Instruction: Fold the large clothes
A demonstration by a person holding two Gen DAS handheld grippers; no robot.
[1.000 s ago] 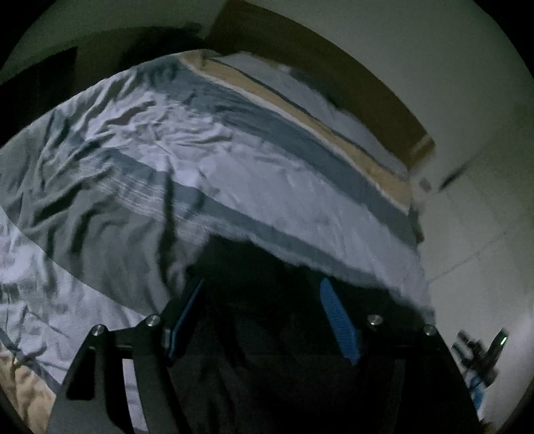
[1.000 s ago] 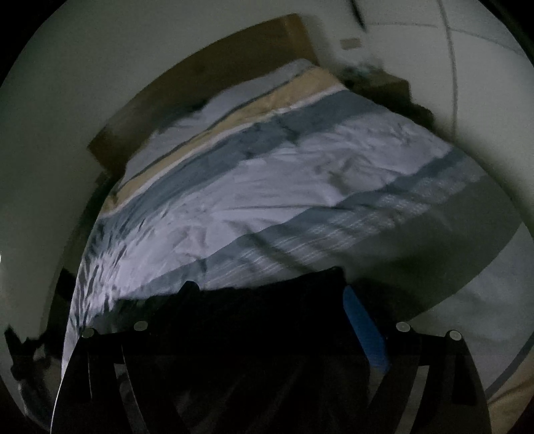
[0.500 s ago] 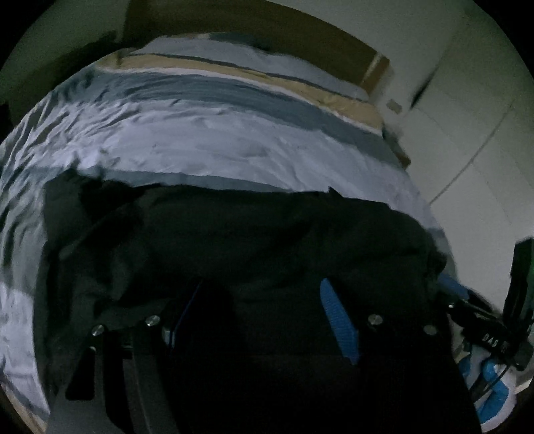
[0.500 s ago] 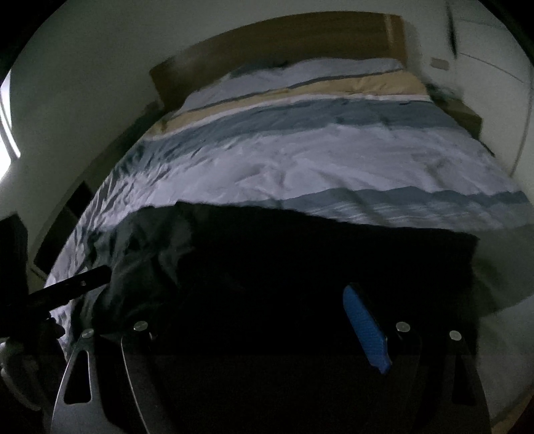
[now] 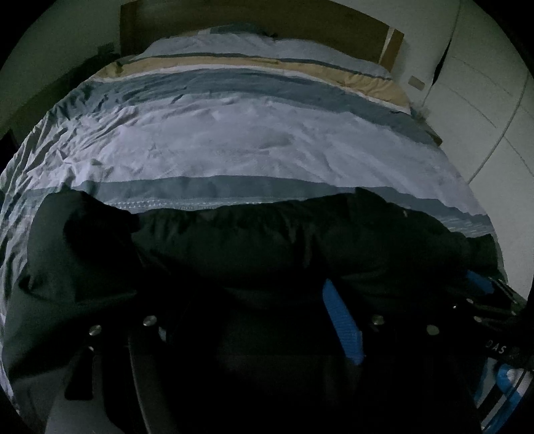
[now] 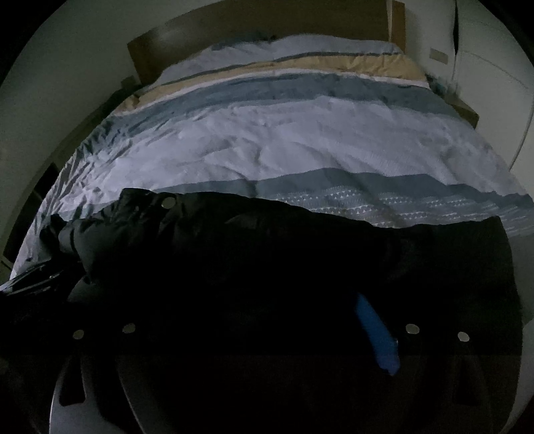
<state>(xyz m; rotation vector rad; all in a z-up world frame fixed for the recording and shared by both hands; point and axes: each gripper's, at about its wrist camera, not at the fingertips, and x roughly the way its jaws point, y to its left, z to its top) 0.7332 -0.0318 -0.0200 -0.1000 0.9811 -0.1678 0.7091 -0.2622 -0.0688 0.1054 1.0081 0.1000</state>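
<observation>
A dark jacket (image 5: 253,240) lies across the near end of a bed, spread side to side on the striped duvet (image 5: 253,140), with the wooden headboard (image 5: 300,23) at 12 o'clock in both views.

In the left wrist view the left gripper (image 5: 253,320) sits low at 6 o'clock over the jacket. Its jaws are opening; the right blue pad (image 5: 343,327) shows clearly, the left finger is lost in the dark. Black cloth fills the gap between them, but whether the pads press on it I cannot tell. This view alone shows the other gripper's blue tip (image 5: 479,278) at 4 o'clock, at the jacket's right end, and a rumpled sleeve or hood (image 5: 76,240) at 9 o'clock.

In the right wrist view the right gripper (image 6: 260,334) also hangs over the jacket (image 6: 267,247) at 6 o'clock, jaws opening and set wide. Only one blue pad (image 6: 377,337) is visible; the cloth between the fingers is too dark to judge for contact. This view alone shows a round snap (image 6: 168,202) on the jacket's edge at 10 o'clock, a grey lining fold beside it, and the small triangle print on the duvet (image 6: 333,140) band at 2 o'clock.
</observation>
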